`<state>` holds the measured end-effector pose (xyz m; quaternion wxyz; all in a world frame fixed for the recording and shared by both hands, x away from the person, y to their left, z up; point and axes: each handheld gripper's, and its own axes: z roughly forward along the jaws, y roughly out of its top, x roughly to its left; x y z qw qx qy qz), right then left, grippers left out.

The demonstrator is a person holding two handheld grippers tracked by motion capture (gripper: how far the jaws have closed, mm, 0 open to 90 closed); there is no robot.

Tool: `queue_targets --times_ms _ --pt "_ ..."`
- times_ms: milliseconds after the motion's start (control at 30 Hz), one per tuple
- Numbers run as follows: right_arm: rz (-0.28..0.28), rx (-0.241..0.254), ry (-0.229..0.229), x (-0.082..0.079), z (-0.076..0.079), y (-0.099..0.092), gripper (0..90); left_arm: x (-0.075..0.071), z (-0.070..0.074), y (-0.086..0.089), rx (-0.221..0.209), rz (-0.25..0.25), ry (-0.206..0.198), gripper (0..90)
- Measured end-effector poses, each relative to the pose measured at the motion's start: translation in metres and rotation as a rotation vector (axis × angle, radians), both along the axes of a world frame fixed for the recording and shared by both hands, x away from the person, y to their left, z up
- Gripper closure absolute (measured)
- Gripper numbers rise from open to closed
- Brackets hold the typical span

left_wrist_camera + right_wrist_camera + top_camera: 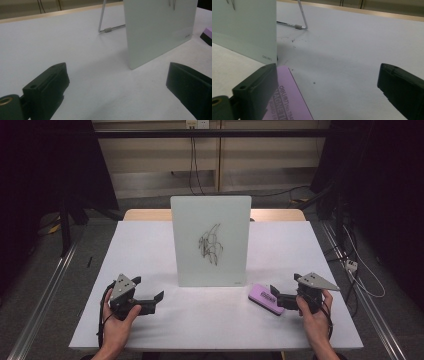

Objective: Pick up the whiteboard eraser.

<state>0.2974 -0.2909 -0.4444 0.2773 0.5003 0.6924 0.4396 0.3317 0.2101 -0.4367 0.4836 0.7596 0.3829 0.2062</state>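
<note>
Person's hands at the near edge of the white surface (150, 250), each with a tool. Right tool (278, 298), jaws spread and holding nothing, sits just beside the purple eraser (266, 298), which lies flat, long axis running diagonally away from it, near the scribbled whiteboard (210, 240). Left tool (150, 295), also spread, is well apart; the right hand is nearer.

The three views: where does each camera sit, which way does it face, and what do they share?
High view: above the near edge, looking forward and down; shows hands, left gripper, right gripper.
Left gripper view: rides low, faces the whiteboard between open jaws.
Right gripper view: rides low, faces the purple eraser and board between open jaws.
Shared: whiteboard, eraser and white table.
</note>
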Motion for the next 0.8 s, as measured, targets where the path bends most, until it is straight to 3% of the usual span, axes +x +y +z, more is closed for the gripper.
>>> queue_targets --times_ms 133,200,267,333,633,800 --pt "0.005 0.001 -0.008 -0.0010 0.0010 -0.0012 4.2 0.0004 0.0000 -0.0004 0.006 0.006 0.018 4.1" --pt "0.005 0.012 -0.008 -0.0016 0.0021 -0.0026 4.5 -0.0005 -0.0009 -0.0016 0.041 0.014 0.024 4.6" --pt "0.013 0.017 -0.003 -0.0020 0.0027 -0.0036 4.6 -0.0002 -0.0013 -0.0020 0.012 0.012 0.033 5.0" --pt "0.023 0.016 0.009 -0.0019 0.0026 -0.0038 5.7 -0.0002 -0.0004 -0.0016 0.023 0.013 0.026 5.2" --pt "0.106 0.039 0.073 -0.0022 0.0072 -0.0015 5.7 -0.0060 0.0014 -0.0037 -0.004 -0.010 0.025 5.1" --pt "0.130 0.006 0.078 -0.0009 0.0093 0.0041 5.4 -0.0068 0.0010 -0.0046 0.011 -0.020 0.022 5.1"
